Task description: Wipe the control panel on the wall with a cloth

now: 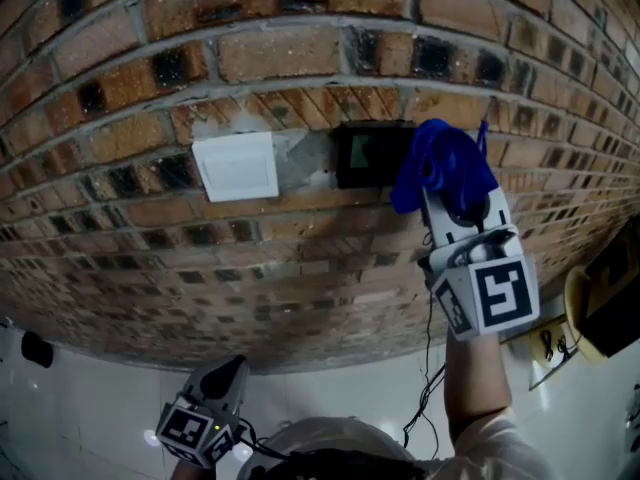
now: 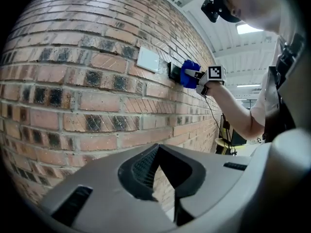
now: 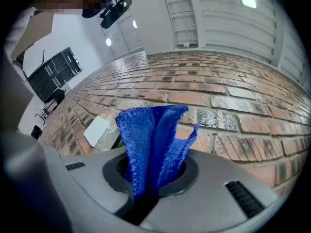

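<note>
The black control panel (image 1: 365,155) is set into the brick wall (image 1: 300,258), its small screen facing out. A blue cloth (image 1: 440,161) covers the panel's right edge and seems to rest against the wall there. My right gripper (image 1: 452,190) is shut on the cloth, which bunches up out of its jaws (image 3: 153,140). In the left gripper view the cloth (image 2: 189,74) sits by the panel (image 2: 173,71), with the right gripper (image 2: 200,78) behind it. My left gripper (image 1: 228,373) hangs low and to the left, well away from the panel, jaws together and holding nothing (image 2: 165,178).
A white blank cover plate (image 1: 236,166) sits just left of the panel, with a grey mortar patch (image 1: 303,160) between them. A black cable (image 1: 428,388) dangles below the right gripper. A yellow-rimmed object (image 1: 585,313) stands at the far right. Pale floor (image 1: 90,408) lies below the wall.
</note>
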